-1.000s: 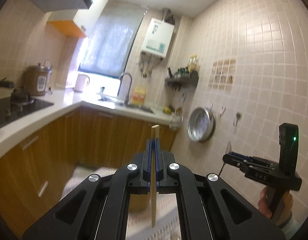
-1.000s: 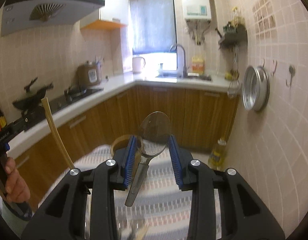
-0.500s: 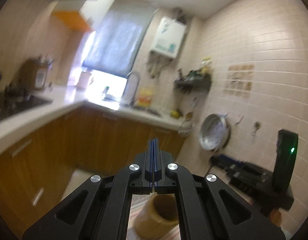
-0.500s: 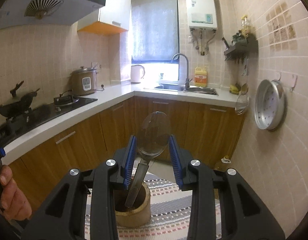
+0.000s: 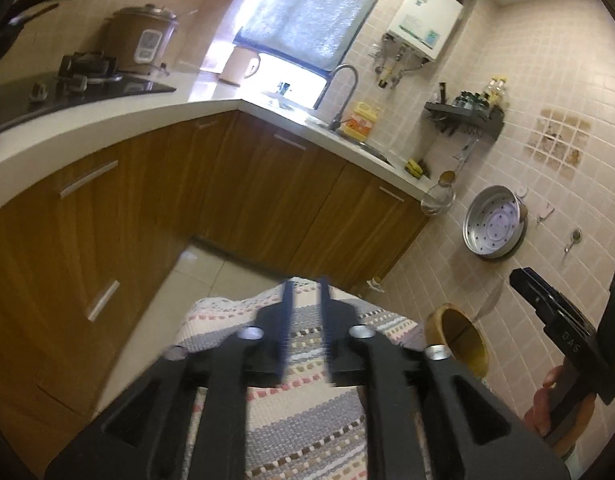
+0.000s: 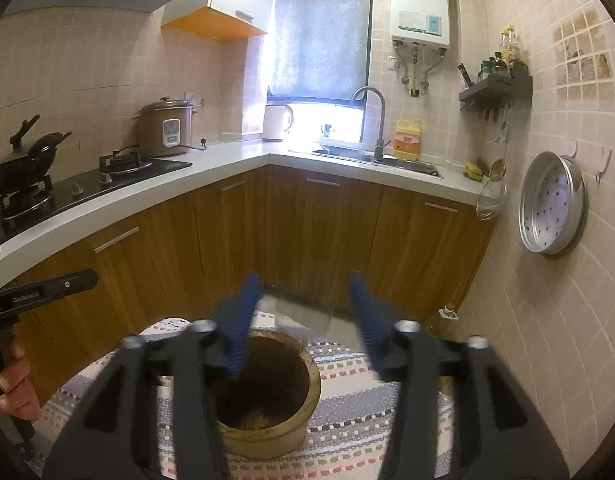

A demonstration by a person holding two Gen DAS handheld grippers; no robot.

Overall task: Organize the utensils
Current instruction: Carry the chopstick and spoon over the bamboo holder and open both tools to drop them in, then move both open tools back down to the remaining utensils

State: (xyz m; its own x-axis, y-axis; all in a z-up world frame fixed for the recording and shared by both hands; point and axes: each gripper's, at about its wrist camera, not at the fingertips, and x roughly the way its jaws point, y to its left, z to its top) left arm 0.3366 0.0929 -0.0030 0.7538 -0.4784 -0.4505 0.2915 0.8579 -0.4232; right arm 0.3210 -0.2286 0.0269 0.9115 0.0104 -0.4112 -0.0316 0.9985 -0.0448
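Gaping above one wooden utensil holder (image 6: 267,388), the right claw (image 6: 301,322) has just been opening, nothing between its pads. At nine o'clock the left claw (image 5: 305,328) has also just been parting, empty, with the holder (image 5: 459,340) at its three o'clock. One striped woven cloth (image 6: 347,412) covers the bench. Beyond, wooden kitchen cabinets (image 6: 307,232) and one steamer tray (image 6: 553,208) on the tiled wall.

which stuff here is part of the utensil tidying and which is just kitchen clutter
Job in hand:
wooden holder
left gripper
right gripper

Lying about:
rice cooker
kettle
steamer tray
yellow bottle
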